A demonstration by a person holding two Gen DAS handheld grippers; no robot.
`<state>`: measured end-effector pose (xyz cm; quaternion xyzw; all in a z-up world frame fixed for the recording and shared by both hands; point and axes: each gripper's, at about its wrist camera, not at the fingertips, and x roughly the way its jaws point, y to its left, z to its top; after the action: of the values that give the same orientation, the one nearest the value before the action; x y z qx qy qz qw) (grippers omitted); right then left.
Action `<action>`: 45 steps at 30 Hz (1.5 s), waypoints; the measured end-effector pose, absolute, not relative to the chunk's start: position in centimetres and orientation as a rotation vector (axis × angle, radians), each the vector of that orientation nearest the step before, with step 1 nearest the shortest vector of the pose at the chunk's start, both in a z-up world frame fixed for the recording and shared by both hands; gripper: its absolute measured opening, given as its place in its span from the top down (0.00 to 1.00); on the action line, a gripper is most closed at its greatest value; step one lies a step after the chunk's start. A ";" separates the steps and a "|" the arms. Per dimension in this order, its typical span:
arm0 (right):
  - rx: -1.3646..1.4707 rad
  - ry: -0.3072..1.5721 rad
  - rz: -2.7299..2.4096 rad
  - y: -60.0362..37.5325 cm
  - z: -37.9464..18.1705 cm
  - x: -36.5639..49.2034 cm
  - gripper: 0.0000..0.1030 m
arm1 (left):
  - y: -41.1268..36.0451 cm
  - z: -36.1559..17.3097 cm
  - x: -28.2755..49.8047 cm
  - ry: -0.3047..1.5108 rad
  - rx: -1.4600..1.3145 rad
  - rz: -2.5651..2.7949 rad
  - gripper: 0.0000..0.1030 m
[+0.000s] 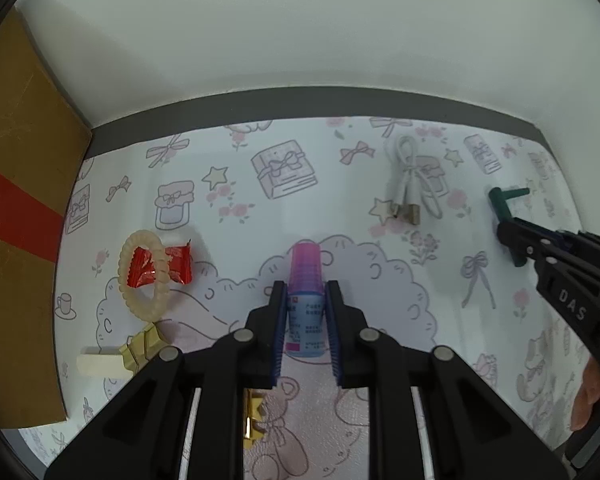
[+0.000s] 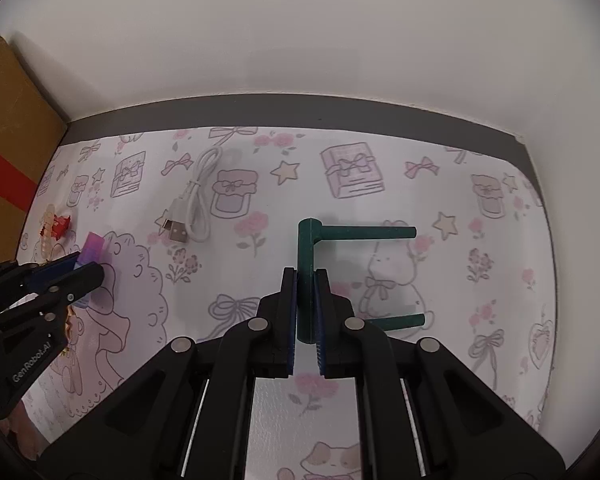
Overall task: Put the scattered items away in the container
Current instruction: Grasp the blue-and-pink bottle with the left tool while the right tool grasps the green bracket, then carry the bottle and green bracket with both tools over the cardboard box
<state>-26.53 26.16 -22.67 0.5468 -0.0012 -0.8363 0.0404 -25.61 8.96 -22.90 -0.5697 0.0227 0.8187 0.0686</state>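
A small bottle [image 1: 306, 260] with a pink-purple cap and a blue label lies on the patterned mat, and my left gripper [image 1: 306, 294] is shut on its body. The right wrist view shows the same bottle [image 2: 94, 248] in the left gripper [image 2: 87, 269] at far left. My right gripper [image 2: 305, 280] is shut on the spine of a dark green pronged plastic piece [image 2: 309, 240], its two prongs pointing right. In the left wrist view the green piece [image 1: 502, 200] and right gripper [image 1: 510, 240] are at far right. The cardboard box [image 1: 16, 200] stands at the left edge.
A cream spiral hair ring [image 1: 126, 292] lies over a red candy wrapper [image 1: 178, 266]. A white USB cable [image 1: 410, 184] lies near the back. A beige block [image 1: 100, 365] and gold clips [image 1: 144, 344] sit front left. Walls close the mat behind.
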 end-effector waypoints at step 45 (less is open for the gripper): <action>1.355 0.115 -2.672 15.7 -4.7 -18.5 0.92 | 2.0 -7.6 -17.3 -0.092 -1.407 2.670 0.82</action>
<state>-18.48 15.75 -4.69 0.4509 0.0383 -0.8889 0.0716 -17.29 1.96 -7.62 -0.4652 -0.0306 0.8826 0.0611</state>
